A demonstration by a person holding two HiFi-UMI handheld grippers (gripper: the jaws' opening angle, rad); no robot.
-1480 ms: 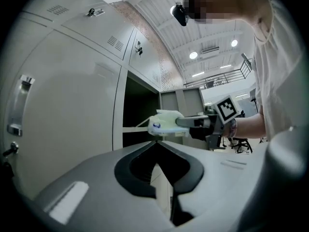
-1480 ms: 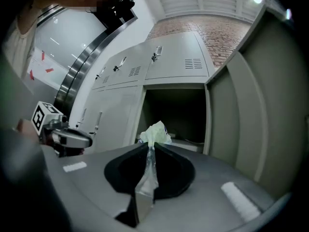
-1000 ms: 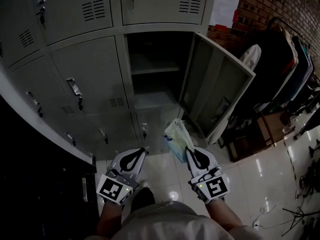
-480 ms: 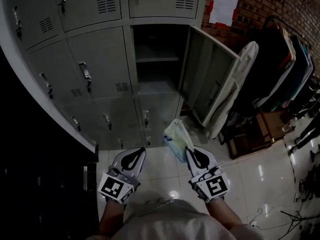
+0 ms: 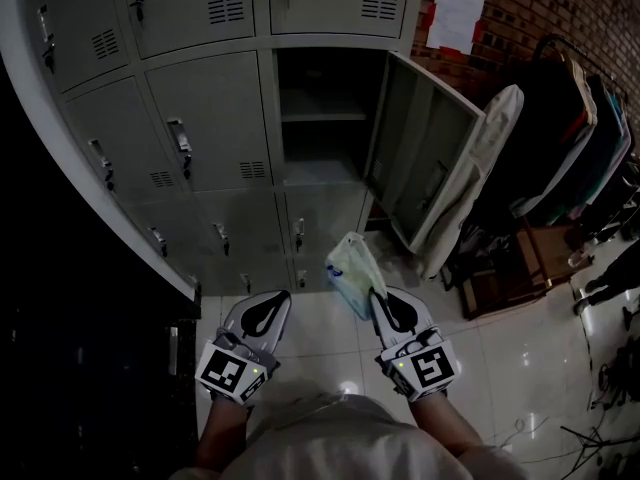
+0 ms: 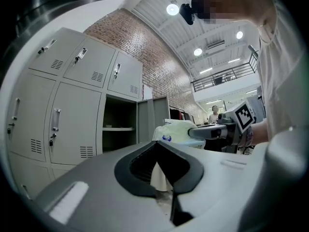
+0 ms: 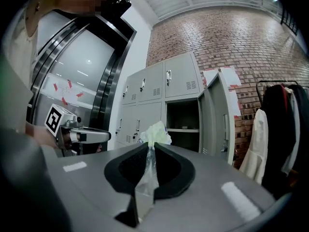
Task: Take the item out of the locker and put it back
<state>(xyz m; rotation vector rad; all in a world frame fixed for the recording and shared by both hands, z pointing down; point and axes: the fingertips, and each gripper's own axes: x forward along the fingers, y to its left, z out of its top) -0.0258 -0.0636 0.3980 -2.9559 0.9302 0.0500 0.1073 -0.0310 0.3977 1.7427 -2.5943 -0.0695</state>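
A pale green plastic bag [image 5: 350, 273] hangs in front of me, and my right gripper [image 5: 374, 302] is shut on its edge. In the right gripper view the clear film of the bag [image 7: 155, 132] runs pinched between the jaws of that gripper [image 7: 148, 148]. My left gripper [image 5: 276, 303] is level with it on the left, shut with nothing in it. Its tips [image 6: 157, 145] meet, and the bag [image 6: 176, 132] shows beyond them. The open locker [image 5: 322, 118] is ahead, its door [image 5: 425, 168] swung out to the right; I see nothing on its shelf.
Shut grey lockers [image 5: 205, 118] fill the wall on the left. A white coat [image 5: 480, 168] and dark clothes [image 5: 575, 128] hang on a rack on the right. Papers [image 5: 455, 13] are stuck to the brick wall. A black column [image 5: 80, 368] stands at my left, over glossy tiles [image 5: 520, 348].
The view has shifted, so the lockers now sit a little further right in the frame. Both grippers and the bag keep almost the same places.
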